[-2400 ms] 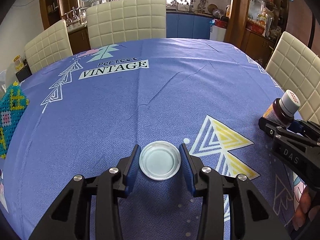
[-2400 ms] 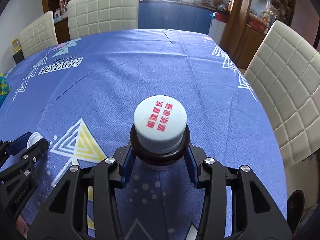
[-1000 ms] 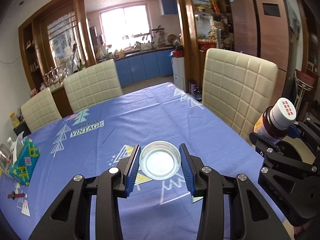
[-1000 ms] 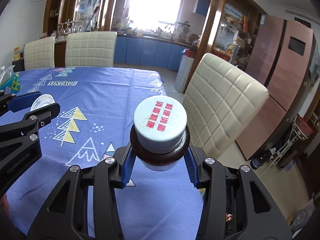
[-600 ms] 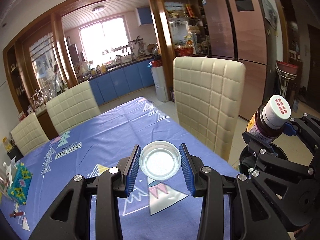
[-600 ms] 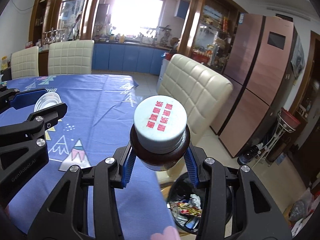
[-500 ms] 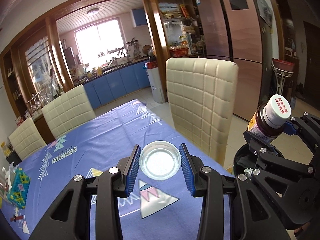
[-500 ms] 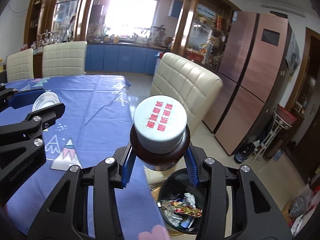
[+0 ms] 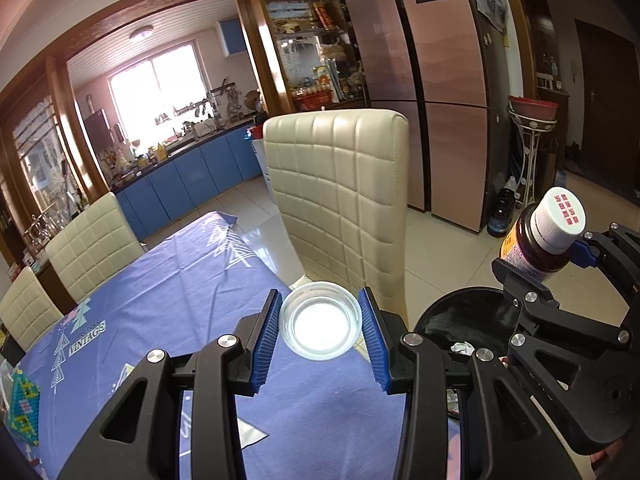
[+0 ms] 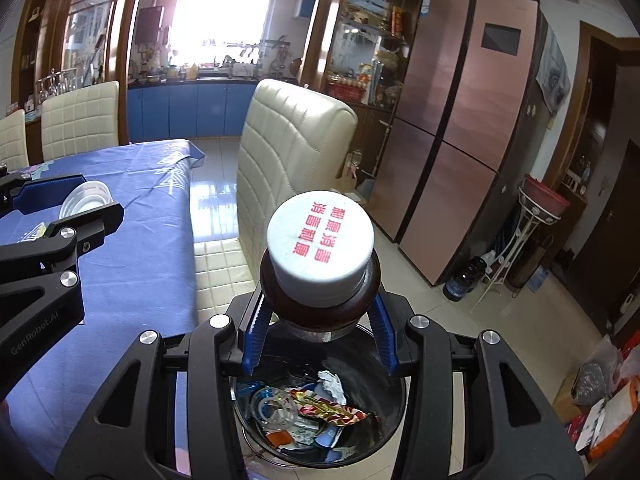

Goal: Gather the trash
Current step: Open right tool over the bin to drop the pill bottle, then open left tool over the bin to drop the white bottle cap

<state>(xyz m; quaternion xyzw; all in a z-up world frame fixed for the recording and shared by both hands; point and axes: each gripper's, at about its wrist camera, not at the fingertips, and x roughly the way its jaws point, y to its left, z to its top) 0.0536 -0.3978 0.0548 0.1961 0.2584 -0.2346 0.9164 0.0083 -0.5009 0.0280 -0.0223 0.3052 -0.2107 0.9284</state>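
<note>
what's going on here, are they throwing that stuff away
A person is clearing trash with a pair of hand-held tongs. The right tongs grip a dark bottle with a white cap directly above a black trash bin that already holds wrappers. The left tongs clamp a small clear plastic lid over the edge of the blue-clothed table, beside the bin. Nothing has been dropped yet.

Both tongs tilt downward side by side, left tongs (image 9: 320, 334) and right tongs (image 10: 320, 330) each clamped partway.

Cream chairs (image 9: 340, 200), blue-clothed table (image 9: 180, 280), seemingly a kitchen window (image 10: 222, 12)
</note>
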